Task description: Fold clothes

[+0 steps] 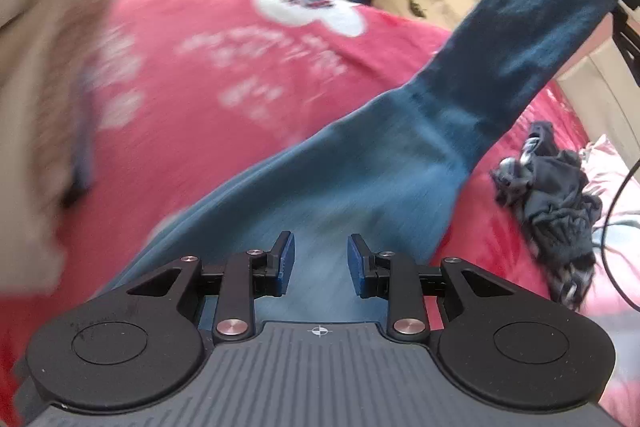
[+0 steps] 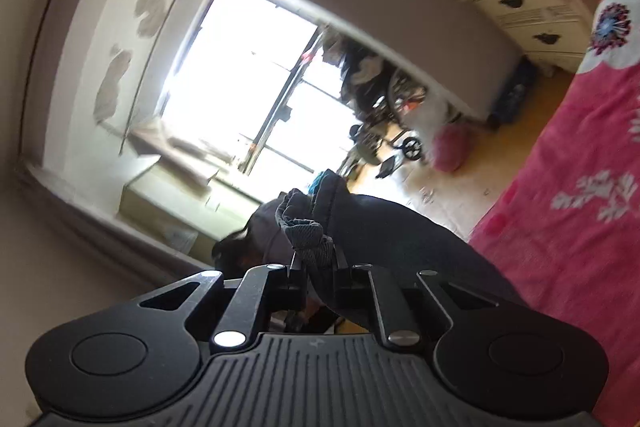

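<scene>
A blue garment (image 1: 460,131) is being lifted off the pink bed (image 1: 224,75) for folding, gripped by the right claw (image 2: 316,263); the left claw (image 1: 321,263) is being kept open, empty.

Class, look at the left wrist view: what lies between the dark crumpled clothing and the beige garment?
The blue garment, stretched across the pink bedspread, between the dark crumpled clothing and the beige garment.

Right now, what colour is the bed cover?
Pink-red with white flowers on the bed cover, clearest in the left wrist view.
</scene>
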Demonstrator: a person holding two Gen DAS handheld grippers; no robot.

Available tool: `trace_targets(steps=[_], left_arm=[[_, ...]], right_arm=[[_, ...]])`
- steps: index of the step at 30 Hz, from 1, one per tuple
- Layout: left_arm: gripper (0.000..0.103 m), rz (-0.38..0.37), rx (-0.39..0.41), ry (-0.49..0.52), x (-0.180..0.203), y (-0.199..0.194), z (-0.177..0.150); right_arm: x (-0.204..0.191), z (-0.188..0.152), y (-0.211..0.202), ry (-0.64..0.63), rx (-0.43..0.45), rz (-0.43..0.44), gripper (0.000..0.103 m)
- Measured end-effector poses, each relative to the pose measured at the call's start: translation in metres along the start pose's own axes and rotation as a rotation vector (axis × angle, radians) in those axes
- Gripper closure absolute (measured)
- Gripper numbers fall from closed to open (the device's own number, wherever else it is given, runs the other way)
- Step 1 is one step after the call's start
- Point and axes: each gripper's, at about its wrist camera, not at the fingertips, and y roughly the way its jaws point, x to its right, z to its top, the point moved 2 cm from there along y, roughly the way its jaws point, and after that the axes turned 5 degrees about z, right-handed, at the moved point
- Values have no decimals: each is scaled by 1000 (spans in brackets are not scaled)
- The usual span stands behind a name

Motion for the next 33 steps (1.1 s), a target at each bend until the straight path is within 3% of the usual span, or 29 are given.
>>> trace_targets(steps=[5, 10, 15, 19, 21, 27, 31, 33], left_arm=[[75, -42, 36, -166, -56, -23, -36], [75, -115, 62, -372, -111, -28, -67], [75, -114, 42, -364, -150, -45, -94], [75, -139, -7, -373, -176, -46, -111], [75, -166, -15, -381, -184, -44, -115], [75, -191, 0, -372, -183, -40, -108], [75, -181, 33, -428, -191, -49, -111], [75, -170, 45, -473, -200, -53, -114]], right_arm=[[-21, -75, 5, -89, -136, 83, 90], [-24, -190, 31, -51, -328, 140, 90], [-15, -327, 50, -13, -489, 127, 90], [0, -407, 48, -121, -586, 10, 90], [5, -416, 43, -113, -584, 1, 90], [-37, -409, 37, -293, -589, 57, 90], [-67, -434, 40, -413, -672, 125, 90], [-63, -453, 39, -446, -723, 94, 90]])
